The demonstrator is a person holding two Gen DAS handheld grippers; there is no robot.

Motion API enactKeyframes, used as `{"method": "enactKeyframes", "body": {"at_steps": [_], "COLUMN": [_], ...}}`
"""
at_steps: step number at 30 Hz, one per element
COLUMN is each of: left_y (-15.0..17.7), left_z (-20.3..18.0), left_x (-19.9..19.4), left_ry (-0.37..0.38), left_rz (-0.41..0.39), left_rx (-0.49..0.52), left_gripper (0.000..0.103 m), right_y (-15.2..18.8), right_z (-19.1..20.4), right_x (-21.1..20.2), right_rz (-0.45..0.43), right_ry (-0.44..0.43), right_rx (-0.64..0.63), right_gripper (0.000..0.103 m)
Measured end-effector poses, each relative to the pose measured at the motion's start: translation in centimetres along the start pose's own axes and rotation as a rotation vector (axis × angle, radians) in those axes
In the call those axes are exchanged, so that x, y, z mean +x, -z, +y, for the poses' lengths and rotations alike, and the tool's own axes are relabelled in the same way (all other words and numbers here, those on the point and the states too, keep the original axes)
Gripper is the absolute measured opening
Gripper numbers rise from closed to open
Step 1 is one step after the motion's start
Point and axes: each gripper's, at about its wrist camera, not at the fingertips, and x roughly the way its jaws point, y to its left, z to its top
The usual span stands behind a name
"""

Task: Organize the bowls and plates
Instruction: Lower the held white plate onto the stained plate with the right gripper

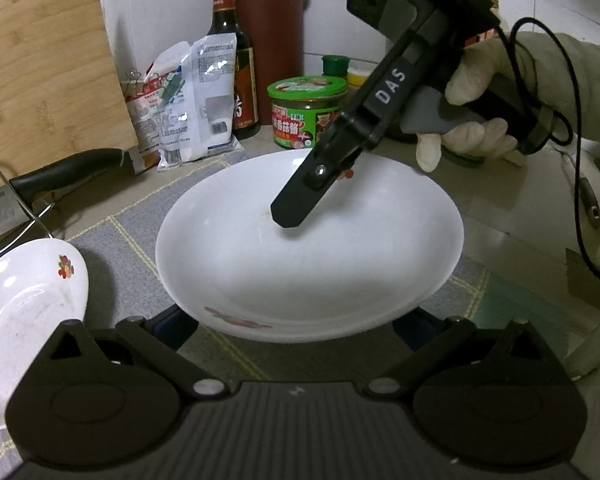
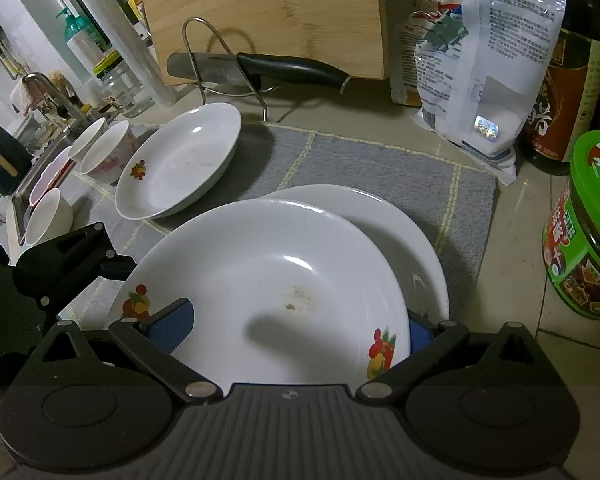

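A white plate with fruit prints [image 2: 260, 276] lies on top of a second white plate [image 2: 411, 232] on a grey mat. In the left wrist view the top plate [image 1: 307, 248] fills the middle. My left gripper [image 1: 296, 324] is open, its fingers wide apart under the plate's near rim. My right gripper [image 2: 300, 328] is open, one blue-padded finger [image 2: 172, 328] lying on the plate and the other outside its rim; from the left wrist view it [image 1: 292, 216] reaches down into the plate. A third white plate [image 2: 180, 160] sits to the left on the mat.
Several cups [image 2: 104, 152] stand left by the sink. A knife [image 2: 260, 68] on a wire rack and a bamboo board [image 2: 268, 12] stand behind. A white bag [image 2: 471, 76], a dark bottle [image 2: 567, 80] and a green-lidded jar [image 2: 583, 232] are on the right.
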Motion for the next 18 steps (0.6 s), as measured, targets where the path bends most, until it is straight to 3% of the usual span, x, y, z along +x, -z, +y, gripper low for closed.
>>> {"method": "enactKeyframes", "body": {"at_steps": [18], "left_y": [-0.3], "left_z": [1.0], "left_x": [1.6], "left_ry": [-0.009], "left_rz": [0.047], "left_rx": [-0.005], "left_gripper": [0.102], "right_y": [0.8], "right_z": [-0.5], "right_x": [-0.5], "right_rz": [0.004], "right_ry": [0.035], "right_rx": [0.036], "right_gripper": [0.103]}}
